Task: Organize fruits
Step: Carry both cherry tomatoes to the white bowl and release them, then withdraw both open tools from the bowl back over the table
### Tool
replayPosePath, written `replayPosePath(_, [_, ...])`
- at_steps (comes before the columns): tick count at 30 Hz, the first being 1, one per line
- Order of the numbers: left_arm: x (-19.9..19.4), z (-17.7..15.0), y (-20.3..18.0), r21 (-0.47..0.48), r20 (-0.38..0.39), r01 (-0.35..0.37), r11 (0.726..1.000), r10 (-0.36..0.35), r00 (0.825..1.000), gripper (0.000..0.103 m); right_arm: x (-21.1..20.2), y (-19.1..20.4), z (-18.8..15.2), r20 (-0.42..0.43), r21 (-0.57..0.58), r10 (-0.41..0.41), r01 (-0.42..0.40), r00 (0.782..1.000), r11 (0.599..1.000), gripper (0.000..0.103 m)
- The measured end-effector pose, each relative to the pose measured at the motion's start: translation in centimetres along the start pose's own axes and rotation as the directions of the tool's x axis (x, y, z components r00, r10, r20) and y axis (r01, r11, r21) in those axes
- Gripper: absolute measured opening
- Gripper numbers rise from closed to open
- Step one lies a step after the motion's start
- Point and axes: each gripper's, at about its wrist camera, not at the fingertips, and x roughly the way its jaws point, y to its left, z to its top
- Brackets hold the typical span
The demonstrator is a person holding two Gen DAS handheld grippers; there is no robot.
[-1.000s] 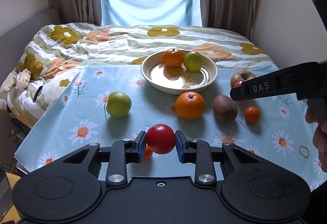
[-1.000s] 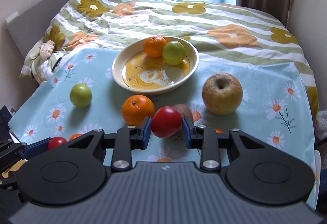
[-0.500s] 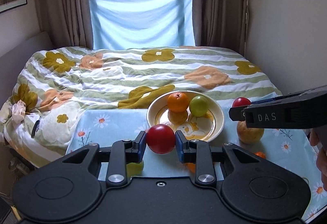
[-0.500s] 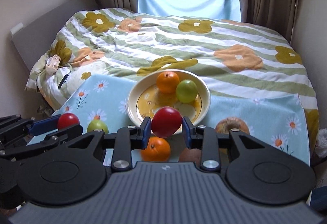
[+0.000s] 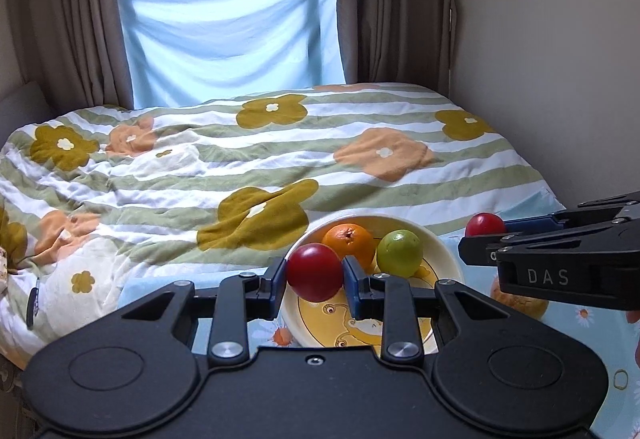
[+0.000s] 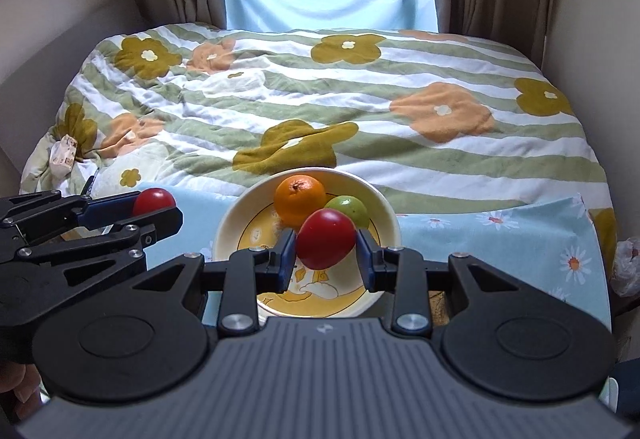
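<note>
The letters "DAS" stand in pale print on the black side of the right gripper point(image 5: 486, 233), seen from the left wrist camera. No other writing is legible.

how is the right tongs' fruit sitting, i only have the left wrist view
observer: The red fruit sits squarely between both blue pads of the right tongs, which are shut on it.
operator: is it lined up with the bowl
observer: In the right wrist view it overlaps the middle of the bowl and partly covers the green fruit.
operator: anything right of the cloth
observer: What looks like a crumpled plastic bag lies just past the right edge of the daisy cloth.
</note>
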Motion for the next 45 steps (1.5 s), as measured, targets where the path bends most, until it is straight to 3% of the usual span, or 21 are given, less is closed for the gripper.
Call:
replayPosePath(13, [9.4, 0.4, 1.4, 0.116, -0.121, 0.083, 0.990, -0.069, 0.990, 0.034, 5.9, -0.9, 0.4, -0.075, 0.097, -0.101, 0.108, 0.992, 0.989, 0.047])
replayPosePath(18, [12.3, -0.5, 1.3, 0.157, -0.181, 0.097, 0.983, -0.068, 0.981, 0.034, 6.8, -0.5, 0.1, -0.078, 0.074, -0.155, 0.161, 0.985, 0.984, 0.047])
replayPosePath(26, [13.6, -1.1, 0.4, 0.231, -0.175, 0.112, 0.967, -0.072, 0.982, 0.035, 7.4, -1.5, -0.5, -0.100, 0.116, -0.171, 0.182, 0.980, 0.976, 0.047])
replayPosePath(27, [13.7, -1.1, 0.4, 0.233, -0.171, 0.114, 0.966, -0.075, 0.982, 0.037, 7.4, -1.5, -0.6, -0.099, 0.120, -0.172, 0.183, 0.980, 0.976, 0.047])
replayPosePath(29, [13.5, -1.2, 0.3, 0.235, -0.159, 0.112, 0.965, -0.076, 0.984, 0.054, 7.2, -1.7, -0.6, -0.095, 0.126, -0.170, 0.181, 0.981, 0.975, 0.047])
replayPosePath(30, [13.3, -1.1, 0.3, 0.233, -0.153, 0.114, 0.966, -0.080, 0.985, 0.075, 7.1, -1.7, -0.6, -0.092, 0.126, -0.170, 0.181, 0.981, 0.975, 0.047])
replayPosePath(31, [13.0, -1.1, 0.3, 0.235, -0.137, 0.106, 0.966, -0.075, 0.988, 0.088, 7.0, -1.7, -0.6, -0.090, 0.126, -0.169, 0.179, 0.982, 0.976, 0.047])
replayPosePath(35, [11.6, -1.1, 0.6, 0.236, -0.111, 0.084, 0.968, -0.060, 0.992, 0.090, 6.6, -2.0, -0.6, -0.084, 0.122, -0.153, 0.163, 0.985, 0.979, 0.047])
replayPosePath(45, [7.4, -1.3, 2.3, 0.102, -0.111, 0.048, 0.994, -0.036, 0.993, 0.091, 7.2, -1.9, -0.3, -0.105, 0.031, -0.091, 0.095, 0.990, 0.995, 0.047])
